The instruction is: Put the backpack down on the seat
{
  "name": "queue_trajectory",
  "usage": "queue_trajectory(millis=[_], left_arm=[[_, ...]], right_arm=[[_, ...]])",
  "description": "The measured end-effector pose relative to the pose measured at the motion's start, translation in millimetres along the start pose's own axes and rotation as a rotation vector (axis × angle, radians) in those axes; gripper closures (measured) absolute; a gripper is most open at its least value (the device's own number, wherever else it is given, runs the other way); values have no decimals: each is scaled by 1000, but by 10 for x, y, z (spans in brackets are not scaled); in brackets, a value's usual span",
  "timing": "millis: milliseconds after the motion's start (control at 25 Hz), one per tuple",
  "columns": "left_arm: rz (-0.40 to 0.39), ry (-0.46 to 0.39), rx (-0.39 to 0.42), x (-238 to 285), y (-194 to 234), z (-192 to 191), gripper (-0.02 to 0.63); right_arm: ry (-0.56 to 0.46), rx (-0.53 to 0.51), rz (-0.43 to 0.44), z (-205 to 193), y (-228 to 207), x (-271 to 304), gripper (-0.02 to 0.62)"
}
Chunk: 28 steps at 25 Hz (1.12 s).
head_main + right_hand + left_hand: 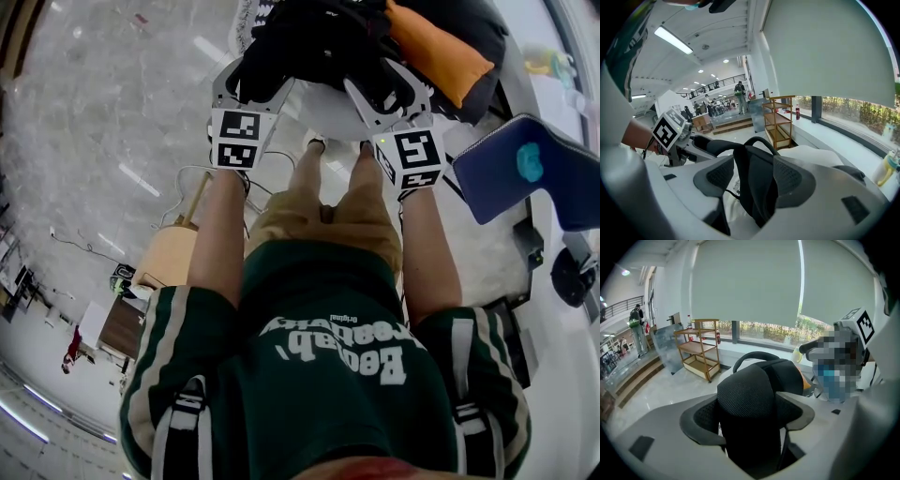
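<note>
**Both grippers spread, a strap in each: the way out is straight back**

Here's the white seat [323, 111], its near edge showing just past the person's knees. The black backpack [314, 42] is on it, a little back from that edge. By the look of it the seat is carrying the weight now, so the set-down itself reads as all but done.

Everything turns on one thing: the backpack lies dead ahead of both grippers, with neither hand clearly the nearer. The left gripper [253, 80] comes in at the bag's left flank and the right gripper [386, 89] at its right, both angled down and converging on it.

In close, the left gripper's jaws stand wide with the thick mesh left strap [750, 404] rising between them. It fills most of the gap, but I'd call the pads off it, not pinching. The right gripper's jaws are wide too. The narrower right strap [757, 183] stands between them, with bare space showing on its left side.

Both straps run upward and away, along the line each gripper points. So the clean exit, I'd say, is back along that line toward the seat's near edge. Any sideways swing risks hooking a strap and dragging the bag.
</note>
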<state>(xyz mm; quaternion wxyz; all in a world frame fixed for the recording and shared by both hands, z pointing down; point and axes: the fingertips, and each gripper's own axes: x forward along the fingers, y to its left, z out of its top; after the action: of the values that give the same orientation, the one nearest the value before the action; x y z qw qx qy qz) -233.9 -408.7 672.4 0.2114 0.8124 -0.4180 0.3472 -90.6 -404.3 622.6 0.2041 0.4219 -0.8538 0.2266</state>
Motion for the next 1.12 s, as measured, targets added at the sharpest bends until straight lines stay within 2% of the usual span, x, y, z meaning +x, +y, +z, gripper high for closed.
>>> queue_trajectory(millis=[200, 680, 960, 1120], left_arm=[[11, -25, 19, -87, 41, -33, 255], [-33, -73, 22, -255, -76, -2, 255], [-129, -134, 55, -493, -423, 219, 255], [-163, -202, 82, -749, -666, 521, 255]], right_arm=[[0, -8, 2, -6, 83, 18, 351], [5, -46, -35, 17, 302, -68, 351], [-6, -70, -75, 263, 457, -404, 351], [-19, -112, -91, 476, 638, -710, 351]])
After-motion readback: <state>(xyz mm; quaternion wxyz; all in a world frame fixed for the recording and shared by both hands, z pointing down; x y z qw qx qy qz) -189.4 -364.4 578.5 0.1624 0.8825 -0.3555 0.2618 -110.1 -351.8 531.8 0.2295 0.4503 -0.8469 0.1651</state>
